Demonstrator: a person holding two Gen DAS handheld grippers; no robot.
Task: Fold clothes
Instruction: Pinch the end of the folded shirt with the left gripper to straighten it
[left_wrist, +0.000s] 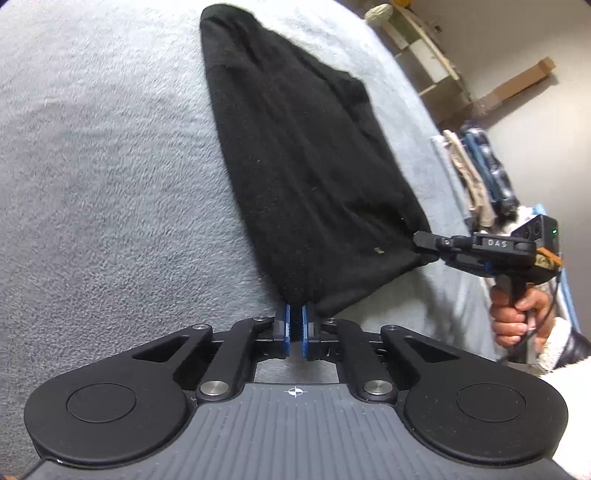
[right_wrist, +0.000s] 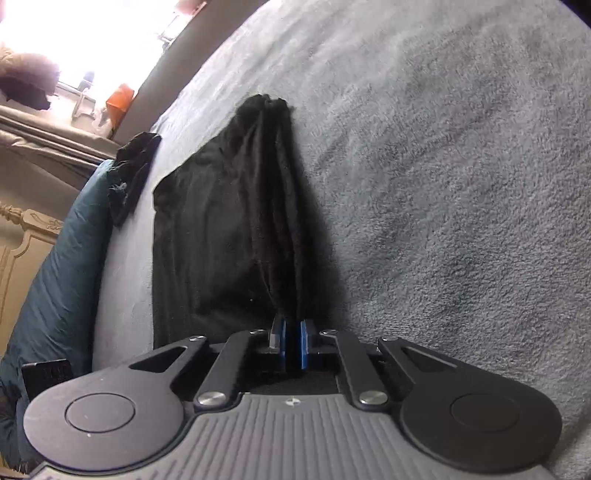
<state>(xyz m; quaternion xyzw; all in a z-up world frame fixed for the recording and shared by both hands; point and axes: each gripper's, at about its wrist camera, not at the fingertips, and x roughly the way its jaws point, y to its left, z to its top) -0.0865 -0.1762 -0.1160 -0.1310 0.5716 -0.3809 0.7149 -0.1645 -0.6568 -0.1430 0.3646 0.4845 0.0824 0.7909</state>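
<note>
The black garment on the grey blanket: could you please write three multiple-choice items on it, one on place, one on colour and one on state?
1. Where does the garment lie?
A. on a grey blanket
B. on a wooden floor
C. in a basket

2. What colour are the left gripper's pads?
A. red
B. blue
C. white

3. How does the right gripper stand?
A. wide open above the garment
B. shut on nothing
C. shut on the garment's edge

Answers:
1 A, fleecy grey cover surrounds the cloth.
2 B, blue shows at both fingertips.
3 C, black cloth runs between its closed pads.
</note>
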